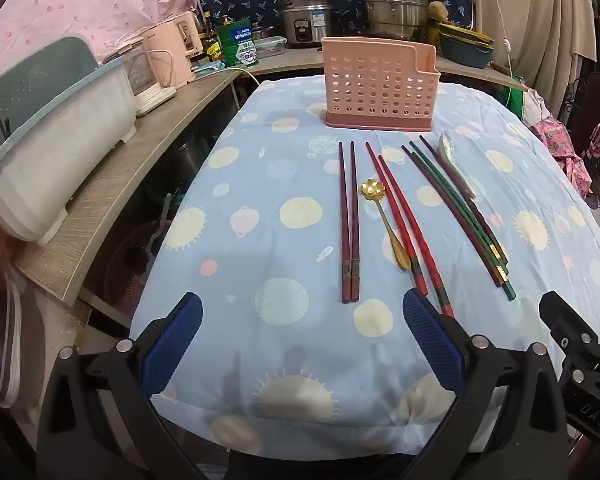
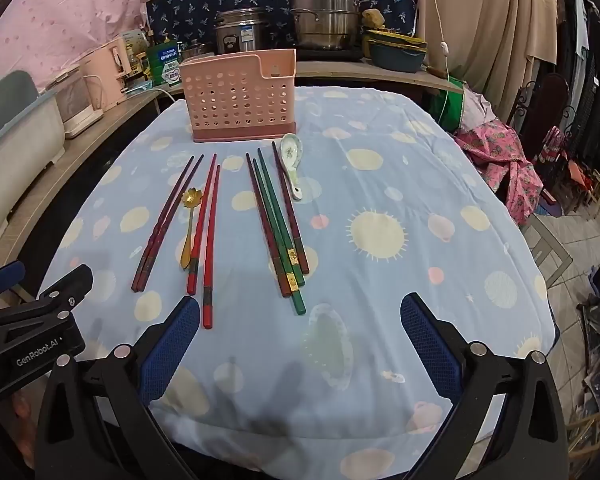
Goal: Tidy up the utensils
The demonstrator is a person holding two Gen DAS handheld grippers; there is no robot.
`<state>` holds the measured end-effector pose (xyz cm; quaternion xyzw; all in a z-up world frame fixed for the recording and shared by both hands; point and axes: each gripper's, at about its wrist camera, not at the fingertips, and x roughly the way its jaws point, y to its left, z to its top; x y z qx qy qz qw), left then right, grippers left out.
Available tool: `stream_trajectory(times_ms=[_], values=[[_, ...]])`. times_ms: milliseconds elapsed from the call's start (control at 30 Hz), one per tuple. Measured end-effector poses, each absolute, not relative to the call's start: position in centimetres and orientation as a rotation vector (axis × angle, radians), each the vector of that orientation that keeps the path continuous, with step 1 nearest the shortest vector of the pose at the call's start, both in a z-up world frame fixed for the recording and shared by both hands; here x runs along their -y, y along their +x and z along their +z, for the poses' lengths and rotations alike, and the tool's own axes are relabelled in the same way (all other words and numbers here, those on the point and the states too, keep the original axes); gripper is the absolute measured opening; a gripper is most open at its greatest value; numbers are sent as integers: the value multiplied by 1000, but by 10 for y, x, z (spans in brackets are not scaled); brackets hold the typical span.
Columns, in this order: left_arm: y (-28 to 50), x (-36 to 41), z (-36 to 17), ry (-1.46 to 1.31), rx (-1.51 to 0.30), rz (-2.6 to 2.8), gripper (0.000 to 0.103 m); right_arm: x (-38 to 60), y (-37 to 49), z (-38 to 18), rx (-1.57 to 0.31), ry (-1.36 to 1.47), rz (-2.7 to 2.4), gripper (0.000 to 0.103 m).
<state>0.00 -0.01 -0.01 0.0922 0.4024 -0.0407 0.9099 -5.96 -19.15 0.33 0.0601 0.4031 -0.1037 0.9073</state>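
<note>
A pink perforated utensil holder (image 1: 378, 84) (image 2: 240, 98) stands upright at the far side of the table. In front of it lie a dark maroon chopstick pair (image 1: 349, 220) (image 2: 166, 220), a gold flower spoon (image 1: 386, 226) (image 2: 189, 228), a red pair (image 1: 408, 232) (image 2: 204, 236), a bundle of green and dark chopsticks (image 1: 460, 216) (image 2: 278, 224) and a white ceramic spoon (image 1: 454, 162) (image 2: 293, 164). My left gripper (image 1: 302, 308) hovers open near the front edge, nothing between its fingers. My right gripper (image 2: 300, 312) is open too, empty.
The table wears a blue cloth with sun and planet prints (image 1: 268, 208) (image 2: 400, 184). A wooden shelf on the left holds a white tub (image 1: 52, 160) and a pink kettle (image 1: 176, 52). Steel pots (image 2: 324, 14) stand behind. A chair with pink cloth (image 2: 500, 160) is at right.
</note>
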Motion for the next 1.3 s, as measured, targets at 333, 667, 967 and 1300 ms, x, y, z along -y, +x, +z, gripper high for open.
stream_trajectory(times_ms=[333,667,967,1300], values=[[2,1,-2,184,-841,-87,96,191,-60,3,-833,125,-213,96],[1,-2,-2,180,-840,-86,96,190,-59,4,-832,119,-214,96],[1,-3,-2,178,-841,-88,96,190,-58,3,-833,116,-216,96],[1,-2,-3,178,-844,-88,96,190,-58,3,-833,115,-216,96]])
